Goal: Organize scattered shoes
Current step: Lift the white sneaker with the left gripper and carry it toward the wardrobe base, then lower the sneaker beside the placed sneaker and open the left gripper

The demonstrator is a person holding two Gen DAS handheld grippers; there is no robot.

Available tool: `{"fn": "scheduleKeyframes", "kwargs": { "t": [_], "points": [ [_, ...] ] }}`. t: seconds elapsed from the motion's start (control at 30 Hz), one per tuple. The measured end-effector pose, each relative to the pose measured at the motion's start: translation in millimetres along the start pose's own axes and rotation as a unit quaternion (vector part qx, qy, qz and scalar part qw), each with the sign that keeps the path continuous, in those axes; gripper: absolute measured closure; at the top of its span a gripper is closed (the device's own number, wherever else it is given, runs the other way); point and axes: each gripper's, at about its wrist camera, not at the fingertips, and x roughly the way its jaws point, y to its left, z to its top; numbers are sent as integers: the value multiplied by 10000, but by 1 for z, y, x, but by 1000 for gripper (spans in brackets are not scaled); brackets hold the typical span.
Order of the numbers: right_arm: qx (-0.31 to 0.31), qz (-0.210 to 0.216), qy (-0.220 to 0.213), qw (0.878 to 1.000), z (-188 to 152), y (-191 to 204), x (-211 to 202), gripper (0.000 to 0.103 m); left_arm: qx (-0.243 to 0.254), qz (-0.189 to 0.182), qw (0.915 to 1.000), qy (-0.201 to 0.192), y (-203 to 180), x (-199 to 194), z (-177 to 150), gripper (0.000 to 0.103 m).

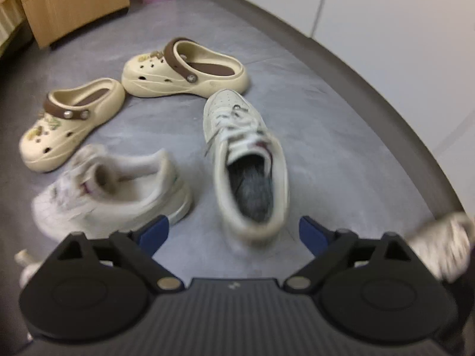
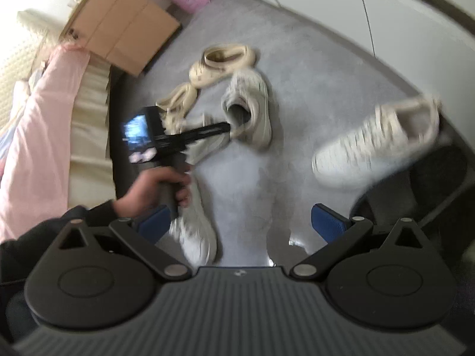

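L tongs [image 1: 234,228] jaws apart, empty, over heel of upright sneaker [image 1: 246,160]. R tongs [image 2: 240,219] apart, empty. Second sneaker [image 1: 112,190] just beside; two clogs [image 1: 184,68] beyond, toes at odd angles; further sneakers well apart.

Risk: soft heel collar may fold, shoe slips or tips.

No legible writing.

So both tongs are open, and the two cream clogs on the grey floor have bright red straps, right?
Not quite: the straps on the cream clogs are brown, not red, as the left wrist view shows. Both the left tongs and right tongs are indeed open, over the grey floor.
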Motion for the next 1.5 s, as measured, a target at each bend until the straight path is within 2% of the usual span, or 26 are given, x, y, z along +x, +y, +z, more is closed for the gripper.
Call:
{"fn": "scheduleKeyframes", "kwargs": {
  "t": [0.07,0.2,0.27,0.37,0.43,0.5,0.6,0.77,0.9,0.93,0.97,1.03,1.1,1.2,1.3,1.4,1.5],
  "points": [
    [232,61,216,9995,-13,-7,-7,0,136,17,9999,-23,22,-20,-25,0],
    [-8,279,86,9996,-23,1,-23,0,-617,347,9975,-81,81,-43,-66,1],
    [-139,391,4,9991,-26,8,-30,0,-1255,443,9911,-109,109,-51,-84,0],
    [-167,470,-50,9987,-28,12,-34,0,-2204,531,9739,-63,147,-54,-115,0],
    [-199,489,-44,9986,-29,13,-33,0,-2539,506,9659,-21,164,-51,-132,0],
    [-193,479,-17,9987,-30,14,-31,0,-2613,482,9640,1,173,-46,-143,0],
    [-147,444,14,9989,-33,14,-28,0,-2304,623,9710,131,173,-32,-151,0],
    [-247,305,11,9992,-31,15,-20,0,-2079,687,9749,410,179,-1,-147,0],
    [-329,-114,-39,9994,-29,5,-7,0,-1768,841,9788,603,177,23,-134,1],
    [-341,-250,14,9991,-30,1,-2,0,-1643,750,9809,716,174,30,-132,2],
    [-323,-341,121,9988,-31,-3,2,0,-1403,838,9831,828,166,36,-132,2],
    [-318,-481,299,9979,-36,-9,10,0,-825,1242,9836,1011,149,44,-133,11],
    [-380,-543,401,9970,-41,-13,12,0,-396,1427,9838,1005,136,45,-135,16],
    [-392,-553,569,9961,-47,-14,14,0,214,1170,9888,905,109,38,-143,19],
    [-386,-322,648,9966,-51,-8,10,0,929,839,9891,781,73,31,-150,22],
    [-454,-100,652,9968,-52,0,4,0,1705,729,9800,727,33,30,-162,22],
    [-510,25,622,9968,-51,5,-1,0,2138,373,9736,711,1,28,-165,22]
  ]
}}
